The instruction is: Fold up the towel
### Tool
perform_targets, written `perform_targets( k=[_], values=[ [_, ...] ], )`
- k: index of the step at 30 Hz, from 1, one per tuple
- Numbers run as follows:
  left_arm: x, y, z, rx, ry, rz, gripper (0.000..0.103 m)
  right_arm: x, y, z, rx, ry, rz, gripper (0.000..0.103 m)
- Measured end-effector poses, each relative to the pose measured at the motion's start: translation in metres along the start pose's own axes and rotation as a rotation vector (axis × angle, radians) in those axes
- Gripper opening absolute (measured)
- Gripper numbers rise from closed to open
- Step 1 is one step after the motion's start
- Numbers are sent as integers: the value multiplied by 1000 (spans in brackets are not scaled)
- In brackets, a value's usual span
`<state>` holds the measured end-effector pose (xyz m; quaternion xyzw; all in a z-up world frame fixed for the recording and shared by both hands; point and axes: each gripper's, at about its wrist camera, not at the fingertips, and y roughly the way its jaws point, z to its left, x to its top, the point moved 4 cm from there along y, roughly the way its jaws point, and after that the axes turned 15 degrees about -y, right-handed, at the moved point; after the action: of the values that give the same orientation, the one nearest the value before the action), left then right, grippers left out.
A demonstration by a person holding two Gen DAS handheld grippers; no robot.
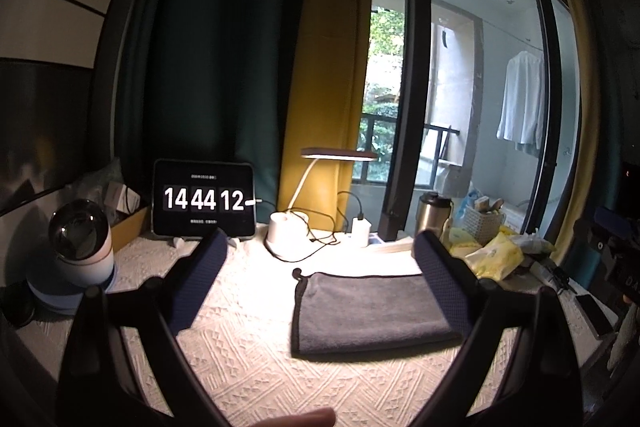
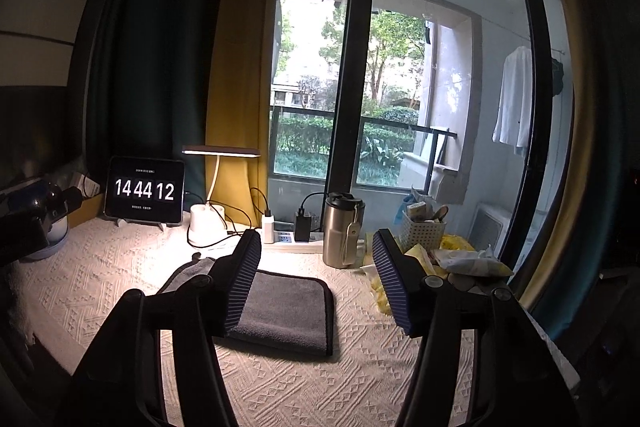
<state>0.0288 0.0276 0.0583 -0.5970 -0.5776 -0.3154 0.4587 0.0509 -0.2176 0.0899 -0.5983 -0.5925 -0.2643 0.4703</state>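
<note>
Towel (image 1: 372,311) lies folded flat on bench (image 1: 248,359); both grippers' fingers apart, empty. We pinch near corners, then fold evenly.

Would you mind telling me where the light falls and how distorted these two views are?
Left wrist view: the lamp brightens the cloth behind the towel; the edges sit dark, the window frame bows. Right wrist view: daylight outside washes out, the open tongs stay shadowed, frame lines curve.
</note>
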Motion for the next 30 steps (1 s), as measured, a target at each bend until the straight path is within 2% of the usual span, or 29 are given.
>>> perform_targets(
  k=[30],
  values=[
    [-6, 1, -4, -3, 8, 11, 95, -3, 6, -2, 5, 5, 17, 61]
  ],
)
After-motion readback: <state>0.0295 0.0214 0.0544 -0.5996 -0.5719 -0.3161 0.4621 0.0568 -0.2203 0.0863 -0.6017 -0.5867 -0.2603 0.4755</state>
